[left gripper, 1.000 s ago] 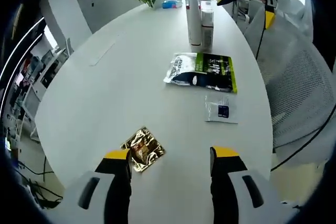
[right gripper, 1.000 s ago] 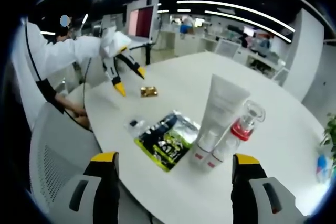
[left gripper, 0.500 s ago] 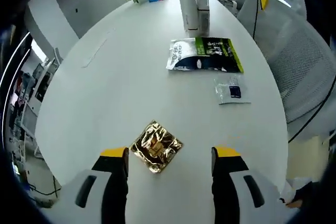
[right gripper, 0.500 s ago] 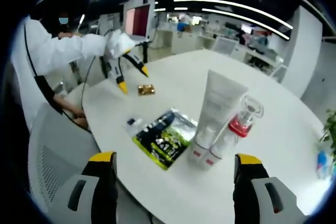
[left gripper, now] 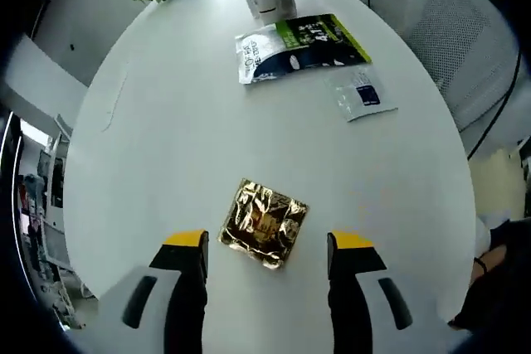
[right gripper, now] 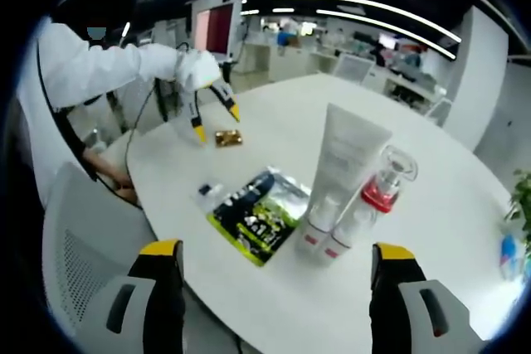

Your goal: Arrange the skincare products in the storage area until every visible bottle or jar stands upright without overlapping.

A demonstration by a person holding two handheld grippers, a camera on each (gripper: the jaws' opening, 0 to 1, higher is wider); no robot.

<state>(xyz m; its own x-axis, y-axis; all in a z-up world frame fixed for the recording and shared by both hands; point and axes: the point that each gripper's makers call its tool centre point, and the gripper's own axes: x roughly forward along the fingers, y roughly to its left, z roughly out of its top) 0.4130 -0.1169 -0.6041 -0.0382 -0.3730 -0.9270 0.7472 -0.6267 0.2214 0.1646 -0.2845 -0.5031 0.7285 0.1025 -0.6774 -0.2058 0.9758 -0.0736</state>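
Crinkled gold foil sachet (left gripper: 264,224) flat on smooth white round table (left gripper: 166,138), between spread jaws of left gripper (left gripper: 267,248)
Right gripper (right gripper: 278,253) gaping, empty; white tube (right gripper: 343,180) upright beside clear red-collared bottle (right gripper: 380,196), glossy green-black pouch (right gripper: 260,215) flat

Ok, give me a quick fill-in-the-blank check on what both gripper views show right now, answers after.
1. The left gripper hovers over the crinkled ____-coloured foil packet, which lies between its open jaws.
2. In the right gripper view, the tall white tube stands on its ____ end.
3. The clear bottle beside the tube has a ____ collar.
4. The green and black pouch is lying ____ on the white table.

Missing words: gold; cap; red; flat
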